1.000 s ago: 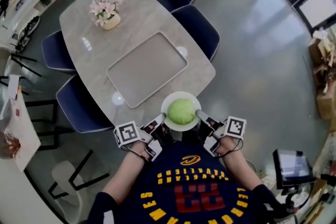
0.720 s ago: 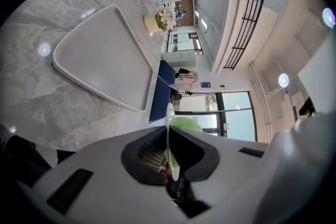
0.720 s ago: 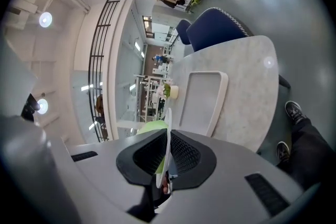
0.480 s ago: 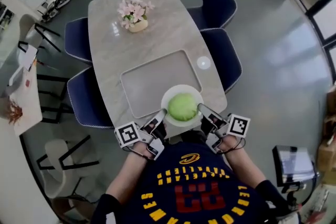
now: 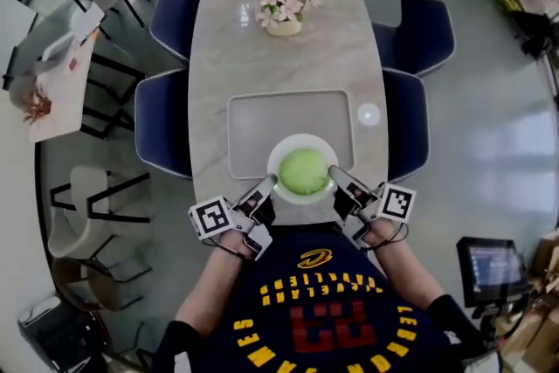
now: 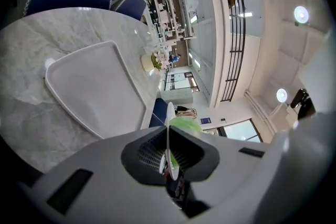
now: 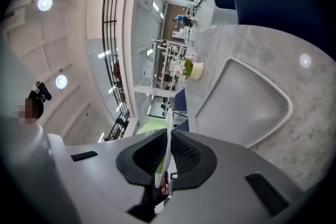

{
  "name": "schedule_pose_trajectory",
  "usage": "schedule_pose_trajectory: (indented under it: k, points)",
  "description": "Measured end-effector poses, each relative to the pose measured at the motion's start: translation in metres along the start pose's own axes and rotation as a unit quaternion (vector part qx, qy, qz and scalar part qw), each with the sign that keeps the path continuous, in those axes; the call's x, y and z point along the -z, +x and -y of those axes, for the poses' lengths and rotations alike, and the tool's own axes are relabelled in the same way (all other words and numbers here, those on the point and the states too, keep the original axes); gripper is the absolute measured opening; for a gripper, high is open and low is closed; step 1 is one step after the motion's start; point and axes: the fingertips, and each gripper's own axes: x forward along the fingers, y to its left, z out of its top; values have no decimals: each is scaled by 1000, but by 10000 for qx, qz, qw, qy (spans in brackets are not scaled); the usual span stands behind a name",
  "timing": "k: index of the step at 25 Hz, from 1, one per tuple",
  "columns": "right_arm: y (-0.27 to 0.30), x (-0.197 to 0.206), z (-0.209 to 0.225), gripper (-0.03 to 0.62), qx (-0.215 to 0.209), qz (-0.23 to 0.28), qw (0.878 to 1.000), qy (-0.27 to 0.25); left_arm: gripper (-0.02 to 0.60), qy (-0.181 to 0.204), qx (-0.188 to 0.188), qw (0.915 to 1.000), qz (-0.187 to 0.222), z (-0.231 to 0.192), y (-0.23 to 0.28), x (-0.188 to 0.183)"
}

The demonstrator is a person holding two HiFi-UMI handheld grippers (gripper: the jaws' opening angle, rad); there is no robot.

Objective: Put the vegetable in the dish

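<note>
Left gripper (image 5: 265, 188) pinches dish (image 5: 302, 138) rim | right gripper (image 5: 337, 182) likewise | vegetable (image 5: 302, 170) between jaws, inside | I now hold it further forward, over tray (image 5: 262, 122); set-down remains.

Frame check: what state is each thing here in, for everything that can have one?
left claw, shut on the rim of the dish.
right claw, shut on the opposite rim.
dish, held between both claws, over the near edge of the tray.
vegetable, sitting in the dish.
tray, flat on the table.
flower vase, upright at the table's far end.
</note>
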Motion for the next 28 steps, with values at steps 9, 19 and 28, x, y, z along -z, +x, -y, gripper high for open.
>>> schedule_pose_trajectory:
  k: [9, 19, 28]
  points:
    - [42, 1, 15, 20, 23, -508, 9987, 58, 15, -244, -269, 9989, 306, -22, -12, -23]
    - [83, -17, 42, 21, 350, -210, 9991, -143, 15, 246, -557, 9978, -277, -59, 21, -74]
    - [102, -29, 101, 20, 365, -25, 9993, -69, 15, 646, -650, 9945, -512, -104, 51, -97]
